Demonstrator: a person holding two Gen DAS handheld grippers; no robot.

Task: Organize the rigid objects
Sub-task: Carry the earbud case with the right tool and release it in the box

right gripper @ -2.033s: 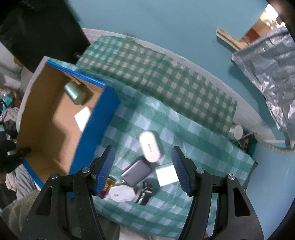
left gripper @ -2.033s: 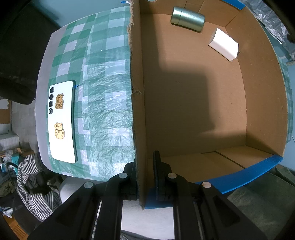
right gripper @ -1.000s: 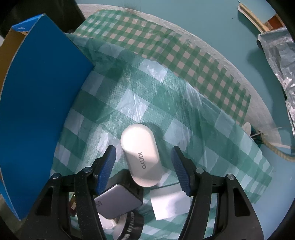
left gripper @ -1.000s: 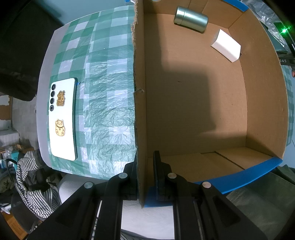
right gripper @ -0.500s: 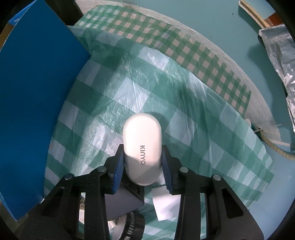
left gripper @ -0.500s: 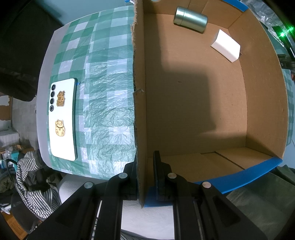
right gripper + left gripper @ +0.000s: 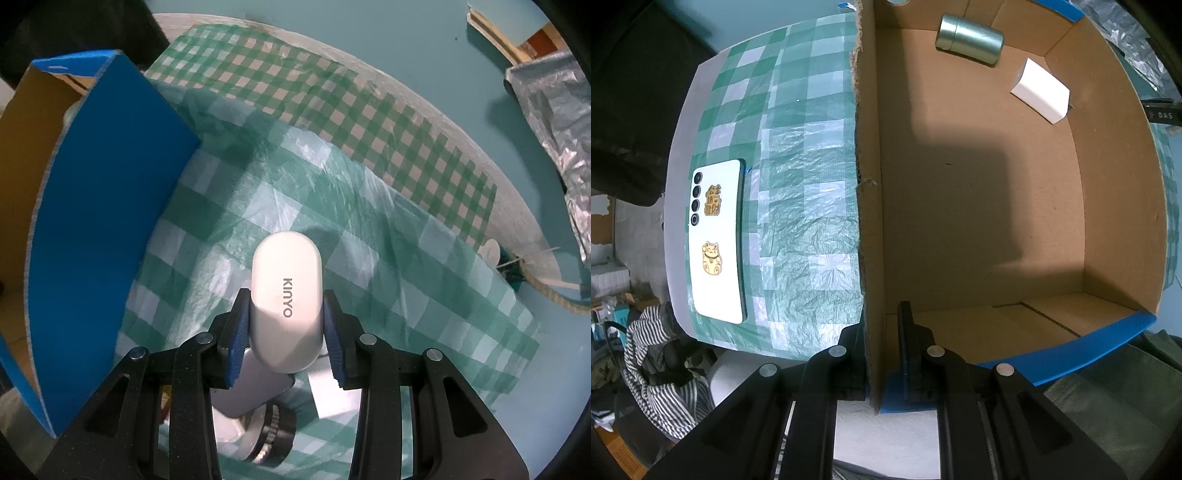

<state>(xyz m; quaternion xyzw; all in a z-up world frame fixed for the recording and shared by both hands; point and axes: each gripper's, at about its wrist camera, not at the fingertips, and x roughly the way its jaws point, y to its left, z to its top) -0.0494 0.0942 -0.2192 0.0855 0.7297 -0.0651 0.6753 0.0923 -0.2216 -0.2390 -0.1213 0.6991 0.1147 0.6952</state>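
My right gripper [image 7: 284, 332] is shut on a white oval KINYO case [image 7: 285, 295] and holds it over the green checked cloth. Below it lie a grey case [image 7: 255, 387], a black ring-shaped object [image 7: 273, 439] and a white block [image 7: 338, 391]. My left gripper [image 7: 882, 354] is shut on the side wall of the cardboard box [image 7: 868, 221]. Inside the box lie a green metal tin [image 7: 969, 38] and a white block [image 7: 1039, 90]. The box's blue outer wall [image 7: 99, 221] stands left of the case in the right wrist view.
A white phone [image 7: 716, 236] with gold cat stickers lies face down on the cloth left of the box. Striped fabric [image 7: 653, 369] hangs below the table edge. A small-check cloth [image 7: 332, 107] and silver foil [image 7: 554, 110] lie beyond the case.
My right gripper moved down over the white KINYO case, closed on it, and lifted it slightly off the cloth. My left gripper kept its hold on the box wall.
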